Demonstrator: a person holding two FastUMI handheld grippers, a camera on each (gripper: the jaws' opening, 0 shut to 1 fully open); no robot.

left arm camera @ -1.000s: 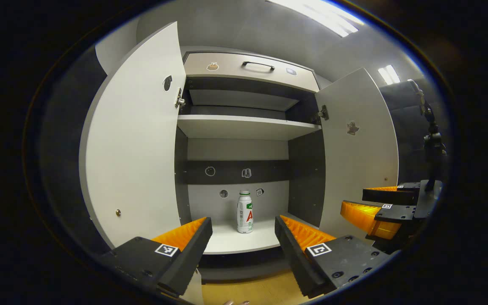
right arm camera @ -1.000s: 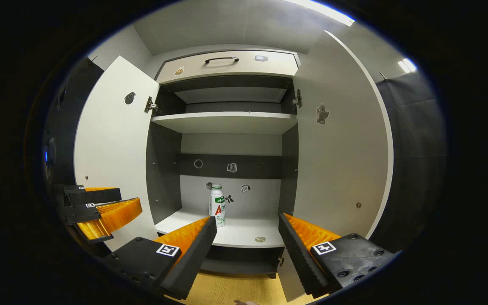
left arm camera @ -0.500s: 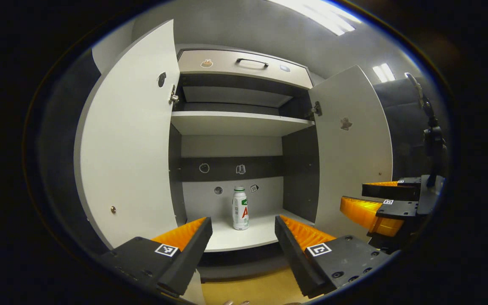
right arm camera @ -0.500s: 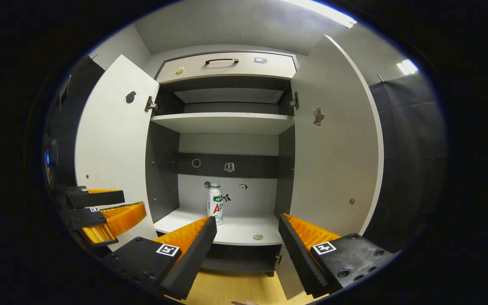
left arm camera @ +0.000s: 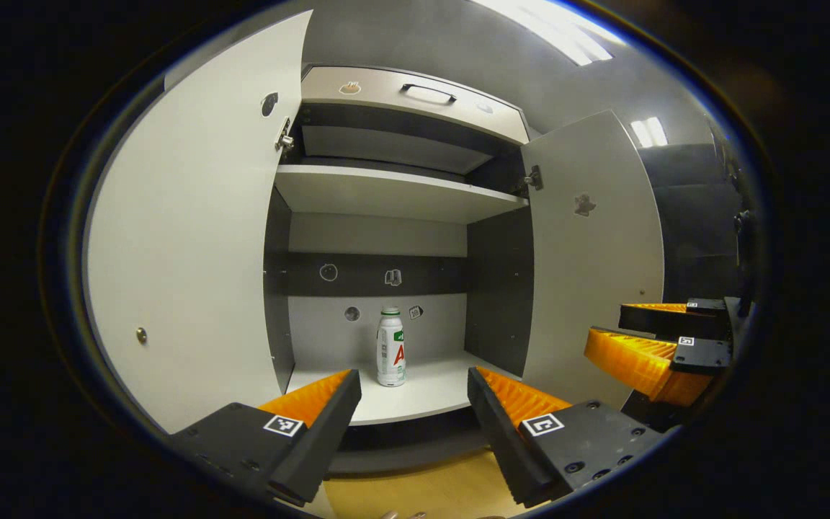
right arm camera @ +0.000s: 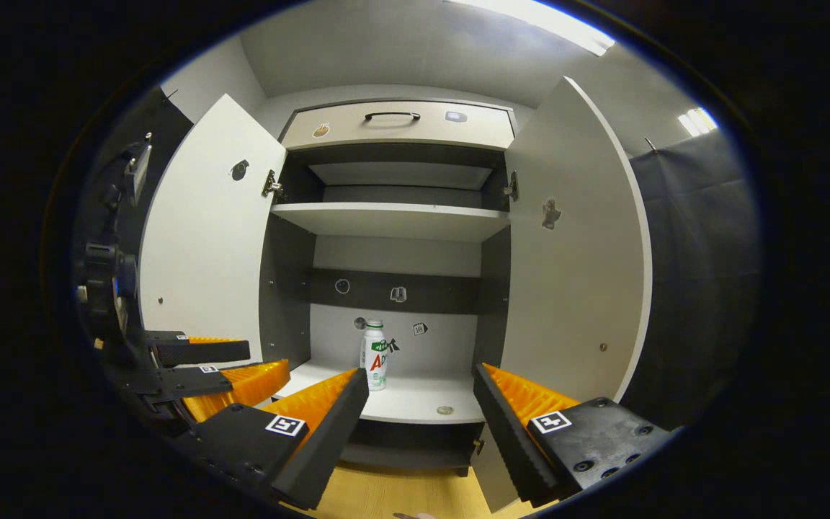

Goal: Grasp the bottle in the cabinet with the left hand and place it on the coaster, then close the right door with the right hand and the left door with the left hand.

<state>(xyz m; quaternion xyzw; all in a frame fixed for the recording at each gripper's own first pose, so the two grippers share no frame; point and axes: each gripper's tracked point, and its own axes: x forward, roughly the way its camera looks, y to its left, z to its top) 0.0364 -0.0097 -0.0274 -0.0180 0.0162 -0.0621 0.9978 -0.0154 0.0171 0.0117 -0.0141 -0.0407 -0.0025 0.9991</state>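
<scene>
The cabinet (left arm camera: 386, 194) stands with both doors wide open. The bottle (left arm camera: 390, 347) is standing up on the bottom shelf (left arm camera: 415, 393), near the back wall, and nothing is touching it.

In the left gripper view, the left gripper (left arm camera: 415, 404) is in front of the cabinet, out from the shelf, with its two fingers far apart and nothing between them. The bottle sits in the gap far behind them. The right gripper (left arm camera: 645, 339) shows off to the side, by the right door (left arm camera: 595, 274), and its fingers are apart too.

The right gripper view shows a small round thing (right arm camera: 445, 410) lying flat near the front edge of the shelf. I cannot tell what it is. Here the left gripper (right arm camera: 235, 364) is low by the left door (right arm camera: 206, 245). A drawer (right arm camera: 400, 126) with a dark handle sits on top.
</scene>
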